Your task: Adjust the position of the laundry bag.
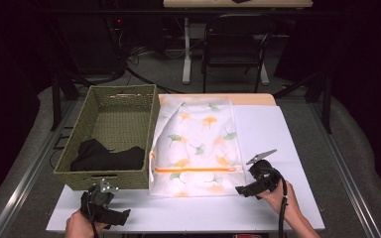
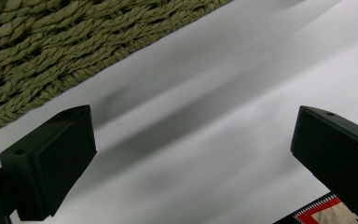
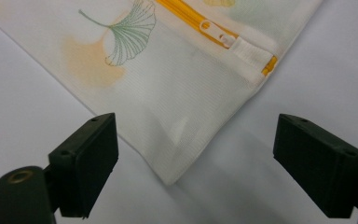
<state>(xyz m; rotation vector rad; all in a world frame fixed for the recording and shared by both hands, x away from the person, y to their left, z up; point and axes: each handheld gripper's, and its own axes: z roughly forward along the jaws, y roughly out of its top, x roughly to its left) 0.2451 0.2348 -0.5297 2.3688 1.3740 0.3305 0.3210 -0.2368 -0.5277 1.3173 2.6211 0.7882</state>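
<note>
While your right tool (image 3: 193, 154) stands wide with nothing between its pads, the near right corner of the bag (image 1: 196, 144) lies just ahead of it on the table (image 1: 278, 134), flat beside the basket (image 1: 77, 163). Your left tool (image 2: 191, 158) is also wide and empty, hovering over bare table just by the basket's front wall.

The corner is thin mesh lying flush on a smooth top. If you come in too high, I judge the pads will close on air; too low, and they may scrape the table and push the bag away. Catch both layers and the mouth will not open. The zip (image 3: 200, 23) looks closed, its pull near that corner, so grabbing cloth instead of the pull would only drag the bag.

The basket holds a dark garment (image 1: 106, 156) bunched at its near end, the rest bare. I cannot tell if the bag holds anything.
</note>
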